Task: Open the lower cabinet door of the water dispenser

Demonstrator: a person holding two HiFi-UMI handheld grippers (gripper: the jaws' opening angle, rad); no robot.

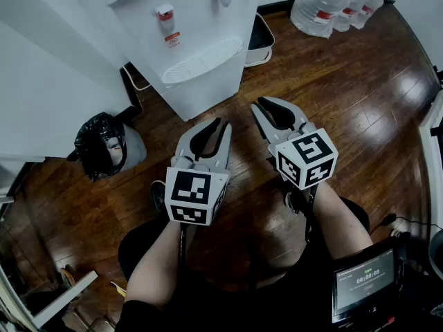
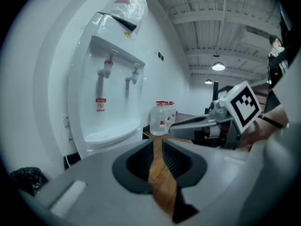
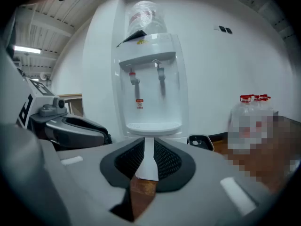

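The white water dispenser [image 1: 187, 40] stands on the wooden floor ahead of me, with two taps and a drip tray above its lower cabinet door [image 1: 208, 97]. The door is closed. My left gripper [image 1: 220, 123] and right gripper [image 1: 257, 104] are held side by side short of the dispenser, touching nothing. Both point at it, jaws nearly together with only a thin slit and nothing between them. In the right gripper view the dispenser [image 3: 150, 84] is straight ahead and its lower cabinet [image 3: 149, 161] shows through the slit. In the left gripper view the dispenser [image 2: 110, 98] is off to the left.
A black rubbish bag [image 1: 104, 147] lies on the floor left of the dispenser. A small bin [image 1: 261, 37] stands at its right side. Large water bottles [image 1: 332, 5] are at the far right. A white wall [image 1: 41, 81] runs along the left. A small screen [image 1: 363, 282] is at my right hip.
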